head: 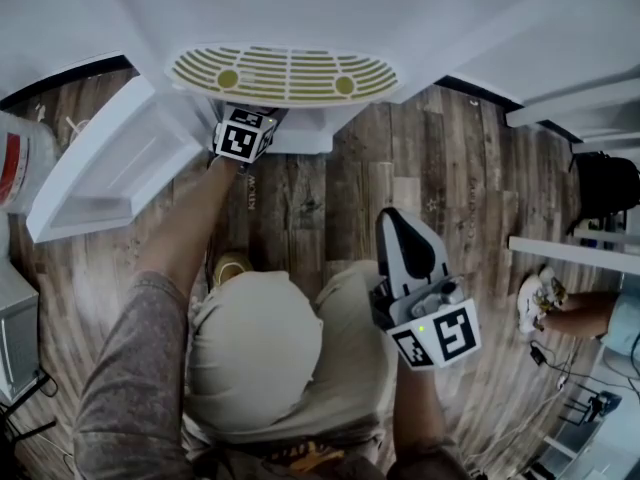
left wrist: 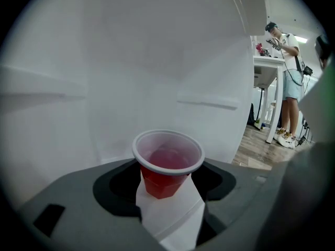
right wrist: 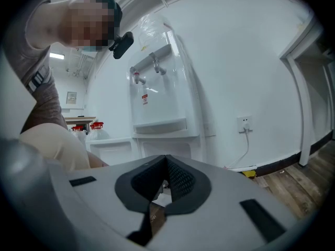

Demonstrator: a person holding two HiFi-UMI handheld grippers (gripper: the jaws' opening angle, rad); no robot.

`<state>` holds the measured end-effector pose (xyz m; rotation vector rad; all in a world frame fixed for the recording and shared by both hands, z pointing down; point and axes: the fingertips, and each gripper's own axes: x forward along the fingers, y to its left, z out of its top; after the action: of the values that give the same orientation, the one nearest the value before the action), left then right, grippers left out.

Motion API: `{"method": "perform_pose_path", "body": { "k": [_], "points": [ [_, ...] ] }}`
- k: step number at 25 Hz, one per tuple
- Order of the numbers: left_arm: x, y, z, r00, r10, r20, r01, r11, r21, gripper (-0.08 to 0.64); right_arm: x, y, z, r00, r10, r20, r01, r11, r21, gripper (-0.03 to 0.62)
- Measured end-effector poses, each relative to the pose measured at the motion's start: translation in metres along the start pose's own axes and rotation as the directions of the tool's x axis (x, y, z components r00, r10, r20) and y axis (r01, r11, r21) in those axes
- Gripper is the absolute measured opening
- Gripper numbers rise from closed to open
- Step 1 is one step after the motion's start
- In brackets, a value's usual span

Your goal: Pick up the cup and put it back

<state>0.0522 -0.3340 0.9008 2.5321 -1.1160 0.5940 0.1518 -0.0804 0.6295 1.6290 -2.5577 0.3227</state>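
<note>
Fingers (left wrist: 112,190) of left gripper (left wrist: 167,186) clamp a white-rimmed red plastic cup (left wrist: 167,161), lower centre of frame. Right gripper (right wrist: 165,163) has its fingers pinched together, nothing between.

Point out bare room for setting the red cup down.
Bare white compartment floor lies under the red plastic cup held by the left hand-held gripper, bordered by plain white walls. The brown wooden floor between the white dispenser base and the person's knee is free too. Crowded around the knee.

floor (head: 440,178): wood planks | on it: white dispenser (right wrist: 157,98) (cabinet door open), bystander's shoes (head: 530,306), cable (head: 545,353)
</note>
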Motion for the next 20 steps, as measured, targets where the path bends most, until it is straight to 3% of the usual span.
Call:
{"method": "perform_pose_path", "body": {
  "k": [20],
  "points": [
    [0.003, -0.005, -0.019, 0.999, 0.013, -0.031, -0.013, 1.0, -0.018, 0.313, -0.001, -0.005, 0.001, 1.0, -0.009, 0.007, 0.009, 1.0, 0.006, 0.002]
  ]
}}
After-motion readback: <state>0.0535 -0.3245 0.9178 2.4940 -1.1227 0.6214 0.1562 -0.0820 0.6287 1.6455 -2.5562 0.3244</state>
